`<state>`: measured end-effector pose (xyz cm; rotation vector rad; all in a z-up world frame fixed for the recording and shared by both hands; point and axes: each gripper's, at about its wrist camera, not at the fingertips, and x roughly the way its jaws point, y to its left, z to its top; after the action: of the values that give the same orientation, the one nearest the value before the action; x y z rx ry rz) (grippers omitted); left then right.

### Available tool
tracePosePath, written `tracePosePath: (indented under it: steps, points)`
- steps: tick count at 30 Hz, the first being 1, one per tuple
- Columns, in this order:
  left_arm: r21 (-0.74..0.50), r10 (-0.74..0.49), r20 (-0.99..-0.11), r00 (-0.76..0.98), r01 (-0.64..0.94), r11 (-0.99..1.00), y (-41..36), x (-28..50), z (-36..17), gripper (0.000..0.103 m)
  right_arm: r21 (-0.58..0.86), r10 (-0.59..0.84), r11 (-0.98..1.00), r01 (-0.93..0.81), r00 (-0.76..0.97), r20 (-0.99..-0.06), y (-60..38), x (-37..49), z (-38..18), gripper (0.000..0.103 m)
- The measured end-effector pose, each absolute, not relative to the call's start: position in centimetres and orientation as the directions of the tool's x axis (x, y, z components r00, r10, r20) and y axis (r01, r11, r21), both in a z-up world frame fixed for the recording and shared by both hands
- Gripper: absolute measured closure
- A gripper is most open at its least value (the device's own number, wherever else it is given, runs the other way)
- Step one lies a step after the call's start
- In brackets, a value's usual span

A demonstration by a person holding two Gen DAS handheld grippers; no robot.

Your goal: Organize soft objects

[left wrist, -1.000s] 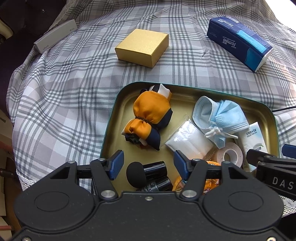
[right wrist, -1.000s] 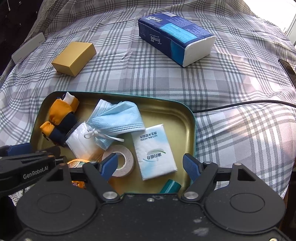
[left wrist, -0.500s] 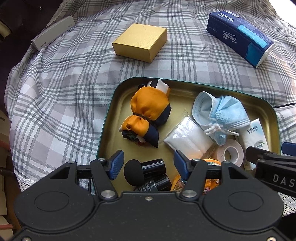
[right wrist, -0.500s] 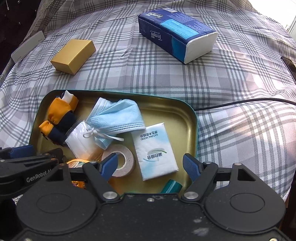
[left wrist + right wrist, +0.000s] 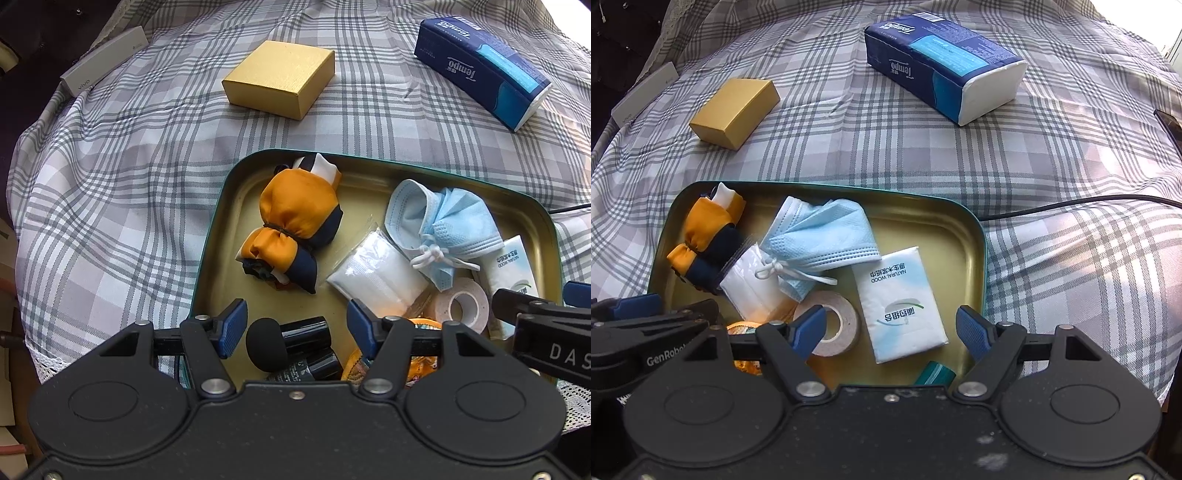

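A green-rimmed tray on the plaid cloth holds an orange and navy cloth bundle, a blue face mask, a white packet, a small tissue pack, a tape roll and black cylinders. My left gripper is open over the tray's near left end. My right gripper is open above the tissue pack and tape.
A gold box and a blue Tempo tissue pack lie on the cloth beyond the tray. A grey vivo box sits at the far left edge. A black cable runs right of the tray.
Both grippers have drawn slightly nearer and lower over the tray. Both stay open and nothing in the tray has moved.
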<state>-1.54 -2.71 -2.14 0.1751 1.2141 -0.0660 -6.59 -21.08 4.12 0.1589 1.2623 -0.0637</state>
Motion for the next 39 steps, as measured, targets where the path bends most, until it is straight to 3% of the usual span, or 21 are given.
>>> tracePosePath:
  steps: [39]
  points:
    - [0.095,0.045,-0.939,0.342,0.131,0.987,-2.59,-1.53,-2.16,0.045,0.097,0.052,0.985,0.140,0.297,-0.954,-21.33,-6.52,3.96,0.027]
